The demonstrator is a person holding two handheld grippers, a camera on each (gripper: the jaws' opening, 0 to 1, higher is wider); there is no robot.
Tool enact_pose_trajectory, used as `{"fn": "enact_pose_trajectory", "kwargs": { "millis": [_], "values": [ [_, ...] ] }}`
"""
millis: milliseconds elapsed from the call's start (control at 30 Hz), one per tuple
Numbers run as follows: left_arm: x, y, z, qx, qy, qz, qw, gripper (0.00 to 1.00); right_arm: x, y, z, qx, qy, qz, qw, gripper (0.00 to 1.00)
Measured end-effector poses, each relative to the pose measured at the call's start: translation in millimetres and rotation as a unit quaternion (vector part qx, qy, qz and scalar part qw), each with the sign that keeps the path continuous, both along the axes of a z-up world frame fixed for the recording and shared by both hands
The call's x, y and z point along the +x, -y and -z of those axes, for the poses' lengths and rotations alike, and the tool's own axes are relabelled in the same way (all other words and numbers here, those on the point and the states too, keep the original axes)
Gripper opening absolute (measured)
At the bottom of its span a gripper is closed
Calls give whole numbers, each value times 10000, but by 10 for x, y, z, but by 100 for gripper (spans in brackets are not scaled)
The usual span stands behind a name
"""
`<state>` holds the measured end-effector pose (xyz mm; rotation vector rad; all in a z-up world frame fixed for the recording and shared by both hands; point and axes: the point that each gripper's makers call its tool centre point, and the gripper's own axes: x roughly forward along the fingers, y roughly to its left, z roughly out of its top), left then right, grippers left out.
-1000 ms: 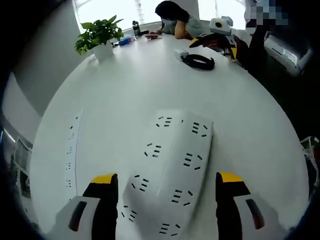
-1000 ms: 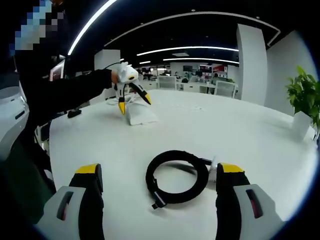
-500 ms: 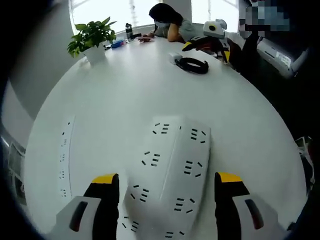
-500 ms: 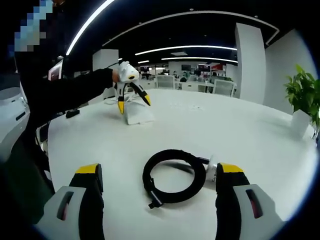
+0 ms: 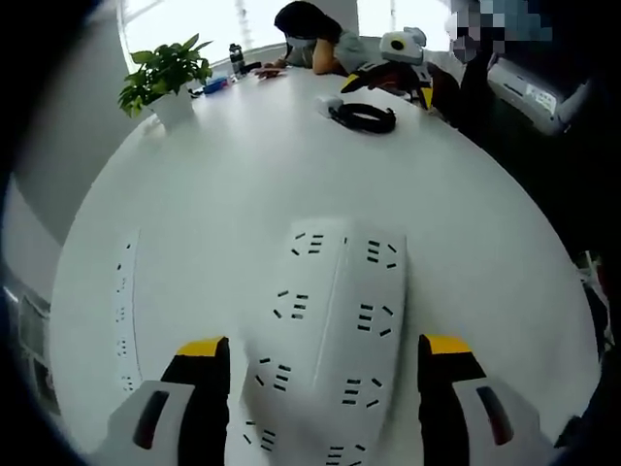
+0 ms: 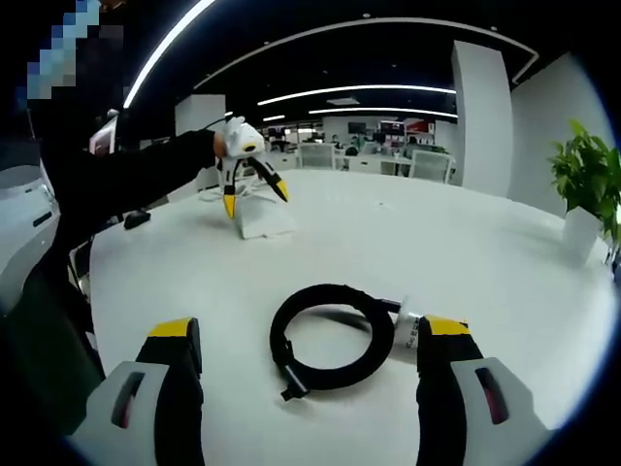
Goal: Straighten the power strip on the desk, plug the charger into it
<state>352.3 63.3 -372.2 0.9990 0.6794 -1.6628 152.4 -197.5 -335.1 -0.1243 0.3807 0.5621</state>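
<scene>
Left gripper view: the left gripper (image 5: 325, 364) stands with its jaws wide apart, released, one on each side of the near end of the white power strip (image 5: 335, 330), not touching it as far as can be seen. The power strip lies flat on the white desk (image 5: 243, 184), its long axis running from near to far, socket rows facing up. A second, narrower socket strip (image 5: 124, 311) lies along the left edge of the desk. At the far end of the desk sit the coiled black cable (image 5: 363, 116) and the white charger (image 5: 330, 101) just left of it, with the right gripper (image 5: 393, 70) just beyond them. A potted plant (image 5: 163, 80) stands far left; a person (image 5: 315, 37) sits at the far edge. Right gripper view: the right gripper (image 6: 310, 345) is released, jaws well apart, straddling the coiled black cable (image 6: 330, 335); the white charger (image 6: 406, 328) lies at the right side of the coil, just beside the right jaw. Contact between jaw and charger cannot be told. Far left on the desk (image 6: 466, 243) the left gripper (image 6: 247, 189), held by a dark-sleeved arm (image 6: 136, 180), is poised above the power strip (image 6: 260, 221), jaws spread. The potted plant (image 6: 587, 184) stands at the far right.
</scene>
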Motion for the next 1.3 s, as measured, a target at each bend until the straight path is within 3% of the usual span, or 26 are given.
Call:
{"fn": "enact_pose_trajectory", "kwargs": {
  "millis": [433,733,1000,1300],
  "values": [
    [-45,66,68,151,27,303,9994,79,19,16,8,-37,-25,13,10000,92],
    [-108,102,73,216,-5,439,9988,72,40,40,24,-36,-29,37,10000,92],
    [-67,36,114,429,-82,508,9978,72,53,98,2,-48,18,128,9999,89],
    [-62,4,116,444,-141,546,9974,69,75,109,27,-11,-20,161,9999,90]
  ]
}}
